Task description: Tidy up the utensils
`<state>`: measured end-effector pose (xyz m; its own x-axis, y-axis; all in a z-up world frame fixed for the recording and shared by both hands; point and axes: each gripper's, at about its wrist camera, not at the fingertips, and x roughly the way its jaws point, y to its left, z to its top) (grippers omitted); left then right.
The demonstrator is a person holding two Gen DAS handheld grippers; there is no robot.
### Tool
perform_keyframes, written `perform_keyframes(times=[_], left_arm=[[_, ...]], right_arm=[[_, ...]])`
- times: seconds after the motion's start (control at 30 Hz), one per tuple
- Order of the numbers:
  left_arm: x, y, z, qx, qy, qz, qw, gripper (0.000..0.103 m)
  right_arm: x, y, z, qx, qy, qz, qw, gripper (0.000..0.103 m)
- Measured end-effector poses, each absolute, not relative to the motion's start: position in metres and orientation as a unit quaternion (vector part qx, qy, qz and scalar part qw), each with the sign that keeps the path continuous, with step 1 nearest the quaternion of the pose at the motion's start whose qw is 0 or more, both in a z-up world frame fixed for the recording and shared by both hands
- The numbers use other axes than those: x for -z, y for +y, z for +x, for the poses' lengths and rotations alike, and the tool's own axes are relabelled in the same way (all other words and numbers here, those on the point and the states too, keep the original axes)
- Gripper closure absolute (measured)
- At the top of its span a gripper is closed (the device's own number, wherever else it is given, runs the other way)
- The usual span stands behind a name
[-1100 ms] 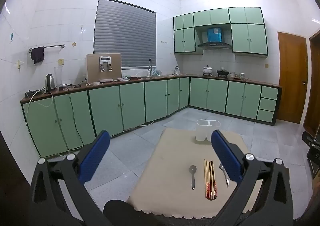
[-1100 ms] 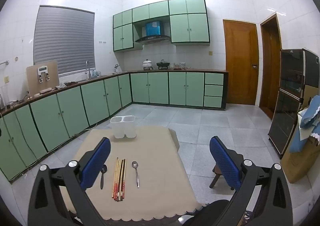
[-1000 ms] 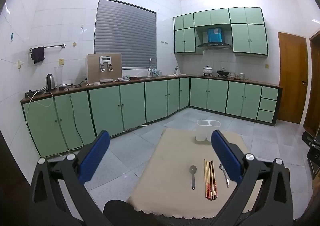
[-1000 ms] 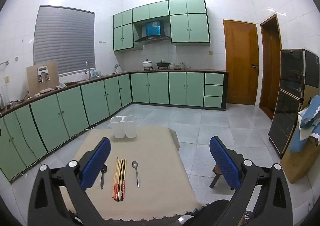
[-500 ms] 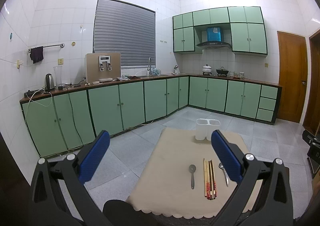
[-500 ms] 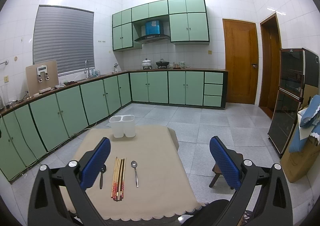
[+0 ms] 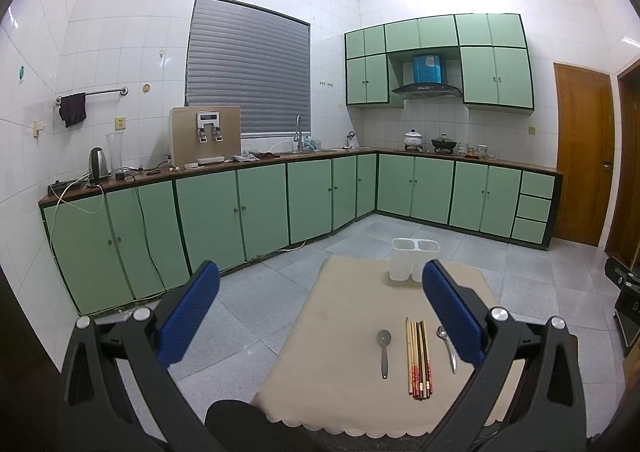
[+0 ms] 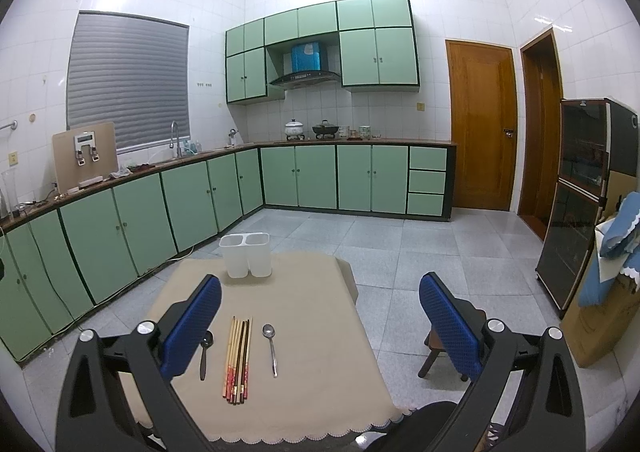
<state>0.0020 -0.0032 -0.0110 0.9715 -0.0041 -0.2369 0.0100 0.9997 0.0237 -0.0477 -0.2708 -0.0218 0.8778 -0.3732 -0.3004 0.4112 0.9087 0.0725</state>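
A bundle of chopsticks (image 7: 418, 358) lies on the beige-clothed table (image 7: 340, 316), with a dark spoon (image 7: 384, 348) to its left and a steel spoon (image 7: 447, 346) to its right. A white two-cup utensil holder (image 7: 414, 258) stands at the table's far edge. The right wrist view shows the chopsticks (image 8: 238, 358), dark spoon (image 8: 205, 352), steel spoon (image 8: 271, 348) and holder (image 8: 246, 254). My left gripper (image 7: 320, 310) is open and empty, above the table's near left. My right gripper (image 8: 320, 322) is open and empty, above the near right.
Green floor cabinets (image 7: 224, 212) with a counter run along the left and far walls. A small wooden stool (image 8: 434, 348) stands right of the table. A dark glass cabinet (image 8: 580, 204) and a cardboard box (image 8: 600, 320) stand at the right. Grey tiled floor (image 8: 400, 252) surrounds the table.
Both views have drifted very slightly. The utensils and holder have not moved, and both grippers stay open.
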Motion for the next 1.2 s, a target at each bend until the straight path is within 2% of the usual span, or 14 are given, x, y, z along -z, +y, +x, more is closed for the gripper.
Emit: perform_keyframes(times=[1.2], left_arm=[[0.0100,-0.0009,0.0043,0.000,0.122,0.009,0.993,0.005]], right_arm=[[0.0204,-0.2737,-0.0486,0.199,0.141,0.069,0.967,0.006]])
